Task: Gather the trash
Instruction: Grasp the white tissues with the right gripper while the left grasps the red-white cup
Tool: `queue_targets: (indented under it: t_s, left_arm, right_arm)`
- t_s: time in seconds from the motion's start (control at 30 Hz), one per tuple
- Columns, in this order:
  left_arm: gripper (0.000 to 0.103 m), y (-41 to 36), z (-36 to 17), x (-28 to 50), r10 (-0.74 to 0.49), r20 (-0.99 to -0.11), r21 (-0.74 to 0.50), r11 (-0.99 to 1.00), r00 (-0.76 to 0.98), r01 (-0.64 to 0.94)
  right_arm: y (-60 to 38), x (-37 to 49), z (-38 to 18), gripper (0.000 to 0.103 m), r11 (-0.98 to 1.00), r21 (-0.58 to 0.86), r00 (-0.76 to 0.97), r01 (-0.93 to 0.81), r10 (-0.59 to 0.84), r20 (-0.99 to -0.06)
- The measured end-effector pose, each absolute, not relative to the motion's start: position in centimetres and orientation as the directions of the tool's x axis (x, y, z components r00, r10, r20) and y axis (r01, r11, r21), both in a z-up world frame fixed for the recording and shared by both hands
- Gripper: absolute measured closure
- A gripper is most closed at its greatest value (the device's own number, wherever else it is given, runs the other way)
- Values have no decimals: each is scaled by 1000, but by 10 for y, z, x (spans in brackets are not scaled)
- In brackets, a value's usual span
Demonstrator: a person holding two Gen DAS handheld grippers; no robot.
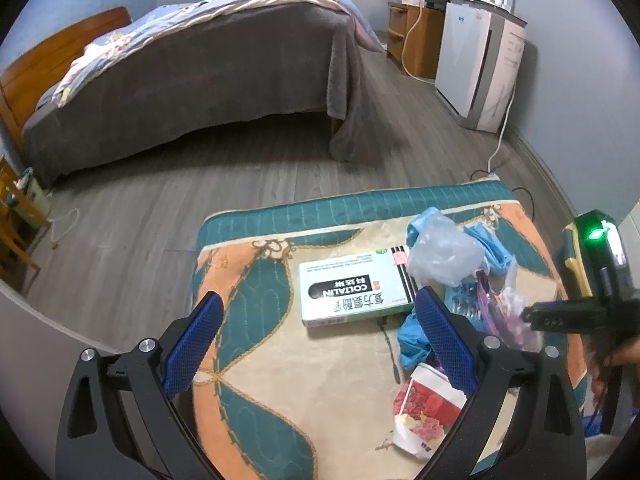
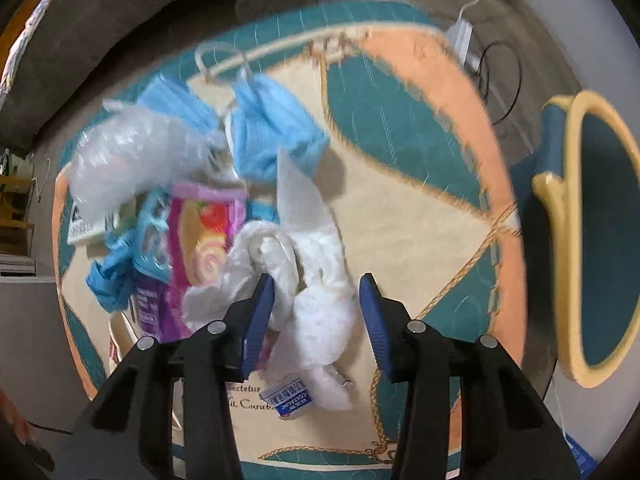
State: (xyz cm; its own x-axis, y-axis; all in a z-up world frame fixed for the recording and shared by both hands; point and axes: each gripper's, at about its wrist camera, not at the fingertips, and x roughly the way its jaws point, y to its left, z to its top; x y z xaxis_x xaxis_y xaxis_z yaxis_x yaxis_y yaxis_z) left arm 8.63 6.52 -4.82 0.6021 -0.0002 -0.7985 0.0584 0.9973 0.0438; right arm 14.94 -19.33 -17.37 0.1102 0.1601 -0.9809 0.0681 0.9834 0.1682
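Note:
Trash lies heaped on a patterned mat [image 1: 280,360]: a white-green medicine box [image 1: 352,288], a clear plastic bag [image 1: 440,256], blue face masks [image 2: 272,128], a pink snack wrapper [image 2: 204,232], a blister pack [image 2: 154,240] and a small sachet [image 2: 290,398]. A crumpled white tissue [image 2: 320,312] lies between the blue pads of my right gripper [image 2: 316,280], which points steeply down. The left pad touches it, while the right pad stands just apart, so the jaws are open. My left gripper [image 1: 320,298] hovers wide open above the mat, holding nothing.
A floral paper packet [image 1: 424,408] lies near the mat's front. A teal, yellow-rimmed object [image 2: 600,240] sits right of the mat. A power strip with cables [image 2: 460,36] lies behind it. Beyond are a bed [image 1: 200,80], an air purifier [image 1: 480,64] and a nightstand [image 1: 416,32].

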Motion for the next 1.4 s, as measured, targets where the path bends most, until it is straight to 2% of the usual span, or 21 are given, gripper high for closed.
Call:
queue_targets:
  t_s: [0.07,0.17,0.37,0.6,0.83,0.93,1.1,1.13,1.17,1.23,1.27,1.3,1.4]
  left_arm:
    - [7,63,-49,85,-5,-800,47,996,600,71]
    - [7,61,-52,85,-14,-807,45,995,590,84]
    - [7,44,-73,74,-56,-848,2,994,527,109]
    - [7,-8,-97,42,-102,-868,-12,983,487,184]
    - [8,-39,-121,23,-119,-898,-20,973,424,228]
    - [10,-44,-133,20,-102,-916,-1,968,388,253]
    - [23,-45,-146,18,-93,-938,3,961,334,277]
    - [23,-46,-148,18,-89,-940,8,959,328,283]
    - [25,-47,-150,18,-84,-943,13,957,322,290]
    - [28,-47,-154,17,-74,-947,23,954,311,298]
    - [28,-47,-155,17,-65,-948,34,953,312,300]
    - [29,-46,-156,17,-60,-948,39,953,312,301]
    - [29,-43,-158,18,-57,-950,39,954,305,299]
  right_arm:
    - [-195,149,-179,72,982,179,78,66,174,-982]
    - [-199,147,-170,77,981,185,103,50,180,-978]
    - [-208,142,-143,77,985,168,177,24,162,-971]
    - [-213,131,-110,77,976,217,241,30,204,-949]
    - [-223,120,-101,77,981,195,265,22,182,-947]
    - [-225,117,-107,77,986,166,250,6,160,-955]
    - [-227,115,-127,76,992,129,211,4,125,-970]
    - [-227,116,-130,75,991,132,206,3,129,-970]
    - [-227,118,-133,70,990,139,198,2,136,-971]
    - [-226,119,-141,55,988,154,163,-1,152,-975]
    - [-225,119,-144,43,988,152,145,-2,150,-978]
    - [-225,119,-147,38,990,143,132,-5,142,-981]
    - [-224,118,-155,38,991,133,86,-6,133,-987]
